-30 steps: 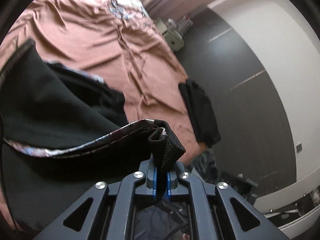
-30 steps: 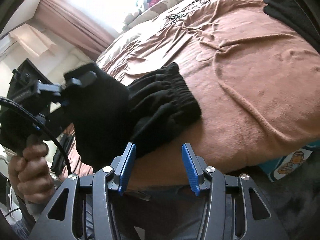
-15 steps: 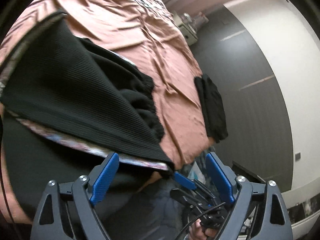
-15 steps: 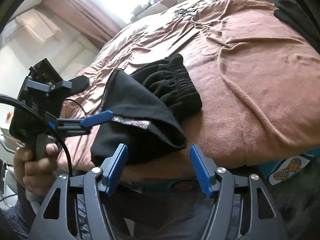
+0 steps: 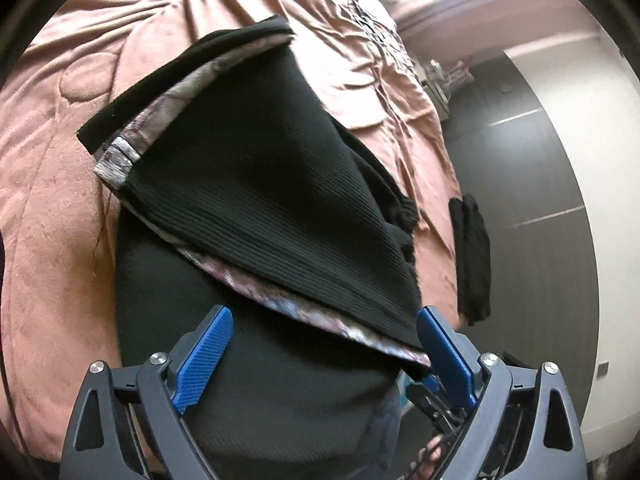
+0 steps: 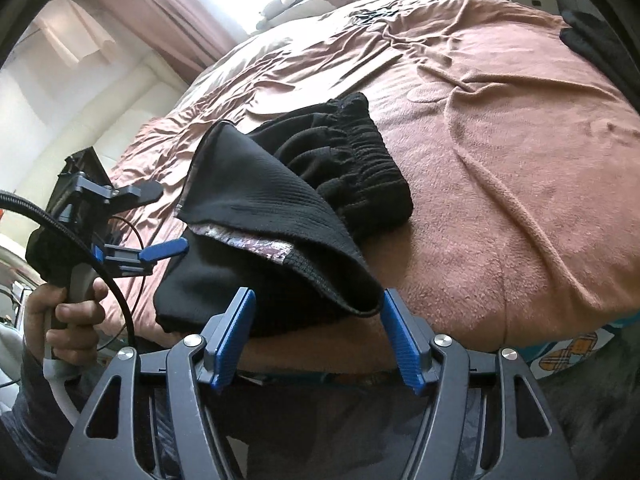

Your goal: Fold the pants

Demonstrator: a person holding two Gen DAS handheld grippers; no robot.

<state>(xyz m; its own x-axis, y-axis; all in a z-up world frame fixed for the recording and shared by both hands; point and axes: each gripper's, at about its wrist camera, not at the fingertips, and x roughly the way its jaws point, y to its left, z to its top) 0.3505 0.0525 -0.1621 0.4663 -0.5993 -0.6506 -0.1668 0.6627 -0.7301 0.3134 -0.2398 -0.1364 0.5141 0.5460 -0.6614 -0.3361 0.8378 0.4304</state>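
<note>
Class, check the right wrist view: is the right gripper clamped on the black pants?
No: the right gripper stands open, its blue pads clear of the pants, which lie folded on the bed.

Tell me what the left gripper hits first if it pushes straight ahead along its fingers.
Most likely the black pants: the left gripper stands open right over the folded cloth on the bed. Depth is unclear.

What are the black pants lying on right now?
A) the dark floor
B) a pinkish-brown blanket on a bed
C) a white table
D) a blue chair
B: the black pants lie folded on the pinkish-brown blanket that covers the bed, with the stretchy waistband end resting on it too.
</note>
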